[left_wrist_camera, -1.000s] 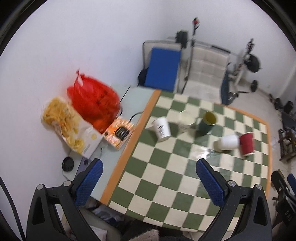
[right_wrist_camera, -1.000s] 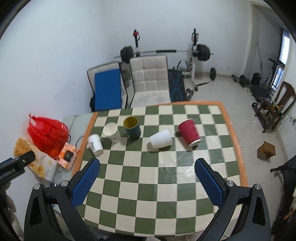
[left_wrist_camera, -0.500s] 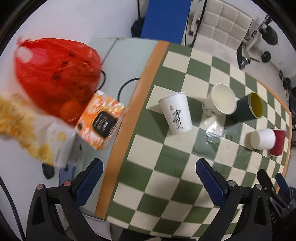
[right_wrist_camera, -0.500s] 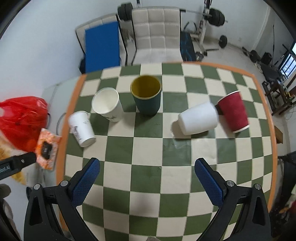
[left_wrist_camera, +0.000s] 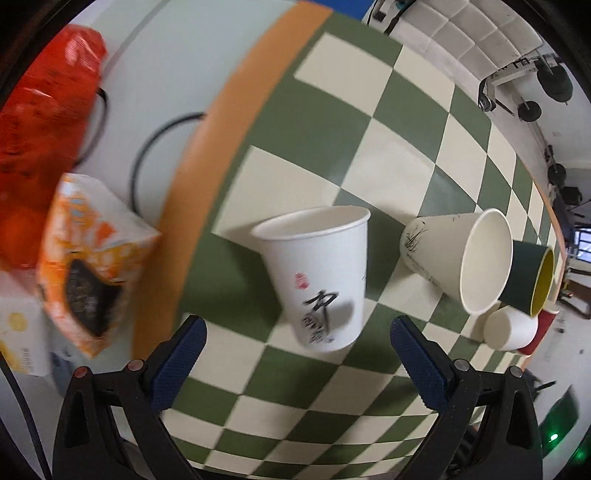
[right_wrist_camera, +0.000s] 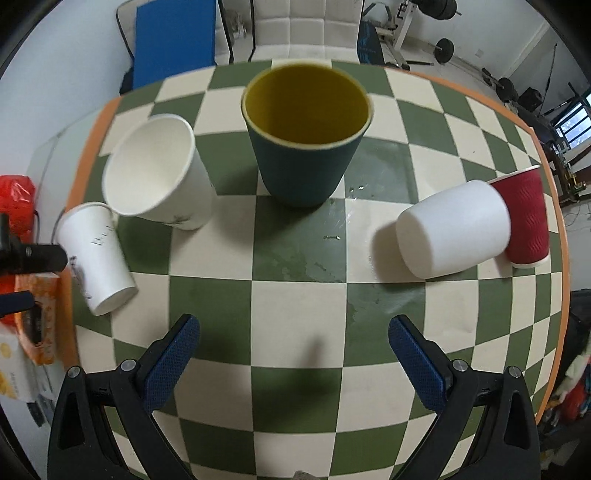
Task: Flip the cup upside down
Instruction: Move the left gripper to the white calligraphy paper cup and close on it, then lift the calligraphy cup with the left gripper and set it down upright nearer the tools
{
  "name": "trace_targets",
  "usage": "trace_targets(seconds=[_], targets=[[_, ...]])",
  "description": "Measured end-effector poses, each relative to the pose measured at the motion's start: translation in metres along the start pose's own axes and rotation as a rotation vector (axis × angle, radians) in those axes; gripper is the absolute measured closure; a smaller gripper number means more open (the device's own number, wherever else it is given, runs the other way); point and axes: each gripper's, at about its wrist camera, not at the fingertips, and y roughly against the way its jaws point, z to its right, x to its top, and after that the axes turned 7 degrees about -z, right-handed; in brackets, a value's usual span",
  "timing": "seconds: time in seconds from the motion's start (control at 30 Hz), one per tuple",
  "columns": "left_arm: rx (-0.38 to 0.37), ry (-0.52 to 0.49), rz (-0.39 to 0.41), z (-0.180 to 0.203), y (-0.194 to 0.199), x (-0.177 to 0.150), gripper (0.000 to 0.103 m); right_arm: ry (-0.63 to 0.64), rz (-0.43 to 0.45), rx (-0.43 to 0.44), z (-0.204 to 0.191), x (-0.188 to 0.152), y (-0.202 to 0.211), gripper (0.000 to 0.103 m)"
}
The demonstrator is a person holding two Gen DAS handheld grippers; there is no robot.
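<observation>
Several cups stand on the green-and-cream checkered table (right_wrist_camera: 295,295). A white paper cup with black writing (left_wrist_camera: 317,273) stands mouth-up in front of my open left gripper (left_wrist_camera: 295,363); it also shows in the right wrist view (right_wrist_camera: 94,256). A wider white cup (left_wrist_camera: 458,258) (right_wrist_camera: 159,173) stands mouth-up beside it. A dark green cup with a yellow inside (right_wrist_camera: 306,136) (left_wrist_camera: 532,282) stands mouth-up ahead of my open right gripper (right_wrist_camera: 293,363). A white cup (right_wrist_camera: 454,229) and a red ribbed cup (right_wrist_camera: 524,218) sit at the right.
Left of the table's orange edge (left_wrist_camera: 207,155) lie an orange snack packet (left_wrist_camera: 88,258), a red plastic bag (left_wrist_camera: 40,122) and a black cable (left_wrist_camera: 147,147). A blue mat (right_wrist_camera: 173,40), a white padded bench (right_wrist_camera: 306,26) and weights stand behind the table.
Both grippers have dropped closer to the table. The left one has closed in on the written white cup, the right one on the green cup. Both stay open.
</observation>
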Motion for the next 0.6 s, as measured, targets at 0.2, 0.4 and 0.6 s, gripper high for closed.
trace_targets(seconds=[0.2, 0.4, 0.6], targets=[[-0.028, 0.015, -0.021, 0.007, -0.016, 0.016, 0.001, -0.006, -0.025, -0.006, 0.001, 0.005, -0.012, 0.000], [0.037, -0.042, 0.003, 0.016, -0.021, 0.021, 0.023, -0.013, -0.039, 0.001, 0.003, 0.009, -0.014, 0.000], [0.071, -0.091, 0.036, 0.017, -0.022, 0.017, 0.040, -0.017, -0.038, 0.000, 0.002, 0.012, -0.013, 0.000]])
